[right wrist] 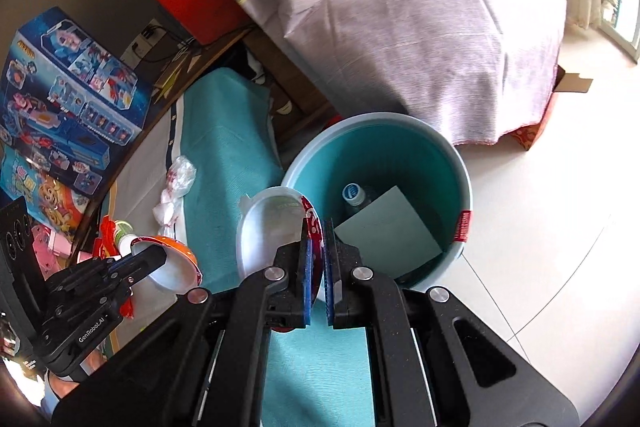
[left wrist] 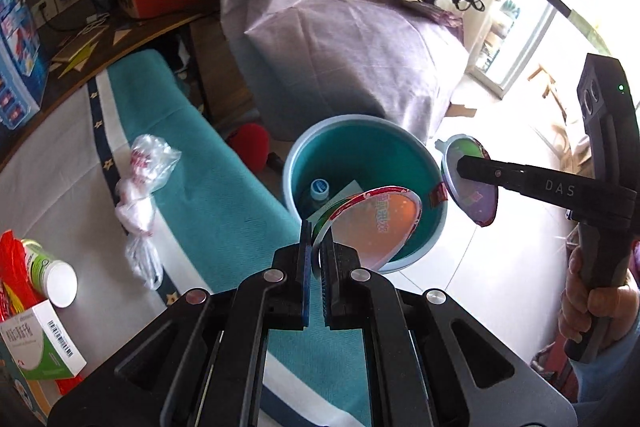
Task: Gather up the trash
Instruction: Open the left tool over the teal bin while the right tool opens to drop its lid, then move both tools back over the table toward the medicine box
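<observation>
A teal bin with a pale blue rim [left wrist: 360,117] [right wrist: 400,117] stands on the floor beside the bed. Inside lie a blue-capped bottle [left wrist: 319,188] [right wrist: 354,193] and a pale green sheet [right wrist: 388,231]. My left gripper [left wrist: 318,231] [right wrist: 160,255] is shut on the edge of a round orange lid with a red rim [left wrist: 372,227] [right wrist: 180,259], held over the bin's near rim. My right gripper [right wrist: 318,223] [left wrist: 460,163] is shut on a second round lid, white inside [right wrist: 268,227] and purple-green on its printed face [left wrist: 472,187], close to the bin's rim.
A crumpled clear plastic bag [left wrist: 144,203] [right wrist: 176,191] lies on the teal bed cover [left wrist: 224,187]. A white-capped bottle [left wrist: 56,275] and a medicine box [left wrist: 44,343] lie on the bed at the left. A purple cloth-covered bulk [left wrist: 340,39] stands behind the bin; pale floor tiles [right wrist: 540,227] spread to the right.
</observation>
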Available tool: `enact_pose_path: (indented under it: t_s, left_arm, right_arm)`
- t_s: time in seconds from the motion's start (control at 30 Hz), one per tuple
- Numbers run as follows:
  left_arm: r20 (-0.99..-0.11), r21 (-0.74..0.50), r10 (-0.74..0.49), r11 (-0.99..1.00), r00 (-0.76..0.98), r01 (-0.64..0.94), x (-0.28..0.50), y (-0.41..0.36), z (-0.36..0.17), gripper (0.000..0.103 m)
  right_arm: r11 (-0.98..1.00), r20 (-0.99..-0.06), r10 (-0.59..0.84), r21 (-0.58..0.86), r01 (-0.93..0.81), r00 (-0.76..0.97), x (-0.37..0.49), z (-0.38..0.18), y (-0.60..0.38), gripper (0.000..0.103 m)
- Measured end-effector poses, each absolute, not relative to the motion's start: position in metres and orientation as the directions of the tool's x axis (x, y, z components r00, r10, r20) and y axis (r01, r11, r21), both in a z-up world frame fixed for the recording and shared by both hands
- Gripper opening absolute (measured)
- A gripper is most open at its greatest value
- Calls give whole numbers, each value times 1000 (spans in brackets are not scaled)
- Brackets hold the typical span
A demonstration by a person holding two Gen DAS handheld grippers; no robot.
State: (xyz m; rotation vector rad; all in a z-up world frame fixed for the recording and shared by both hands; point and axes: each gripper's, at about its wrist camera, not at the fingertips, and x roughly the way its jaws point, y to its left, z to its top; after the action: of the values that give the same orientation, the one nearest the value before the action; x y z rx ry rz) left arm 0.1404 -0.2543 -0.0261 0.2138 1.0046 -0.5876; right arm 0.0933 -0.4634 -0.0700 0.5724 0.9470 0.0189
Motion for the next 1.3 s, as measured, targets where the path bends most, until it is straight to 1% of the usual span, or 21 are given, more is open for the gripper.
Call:
enact_pose_path:
  t_s: [0.23,0.37,0.43,0.47,0.5,0.53,0.57,0.63,0.73,0.8,0.83,0.87,0.9,1.0,1.03,1.1,1.13,1.3]
  left_arm:
    - [-874,-84,-355,784,333,616,148,-300,-52,5]
    - [-895,-75,-334,768,297,637,154,-320,-68,8]
    - [-903,-71,-322,764,283,641,158,-325,-75,26]
    - [-905,-67,-317,764,284,642,159,-326,-77,45]
    - [-902,-55,-314,766,298,640,158,-326,-78,59]
    - [-897,-43,-310,769,314,638,158,-325,-78,64]
    - [-895,-35,-308,770,322,637,157,-323,-78,66]
    - [-899,-40,-305,773,316,633,158,-322,-79,73]
    - [-900,-47,-303,782,313,622,158,-318,-80,80]
    - [-901,-48,-301,787,314,615,158,-316,-81,85]
    - [-901,-50,-300,788,312,613,158,-315,-81,87]
    - [-902,-52,-299,791,310,610,158,-314,-81,88]
    - [-903,-53,-298,793,310,606,157,-313,-81,90]
    - [-902,-60,-298,801,311,595,156,-308,-79,94]
    - [-902,-63,-299,804,310,592,156,-306,-79,94]
    - [-903,-72,-302,807,305,586,155,-303,-79,95]
    - [-903,-76,-304,809,304,583,154,-302,-78,95]
    - [-900,-91,-314,814,303,574,150,-291,-75,95]
  right_arm:
    - [833,-790,262,475,284,554,100,-97,-486,5]
    - [824,-806,269,476,307,527,107,-111,-494,7]
    - [821,-810,273,477,313,519,110,-116,-495,8]
    - [822,-812,273,476,313,516,111,-118,-495,8]
    - [824,-814,274,473,312,512,112,-120,-495,8]
    - [825,-816,275,472,312,508,113,-122,-495,8]
    - [825,-818,275,471,312,505,114,-124,-495,8]
    - [826,-822,277,469,314,498,116,-127,-494,8]
    - [829,-828,271,460,317,491,118,-129,-492,9]
    - [833,-832,266,453,319,487,119,-129,-490,17]
    - [831,-833,267,454,322,485,120,-129,-490,37]
    - [831,-834,259,450,329,486,119,-129,-490,63]
    - [834,-835,245,441,332,493,118,-126,-490,70]
    - [838,-838,238,433,333,490,118,-123,-490,74]
    - [838,-839,237,432,334,490,118,-122,-490,77]
    - [845,-847,223,415,337,483,117,-121,-487,78]
    - [847,-850,218,409,340,480,117,-120,-486,80]
    - [850,-862,214,396,347,460,115,-119,-479,80]
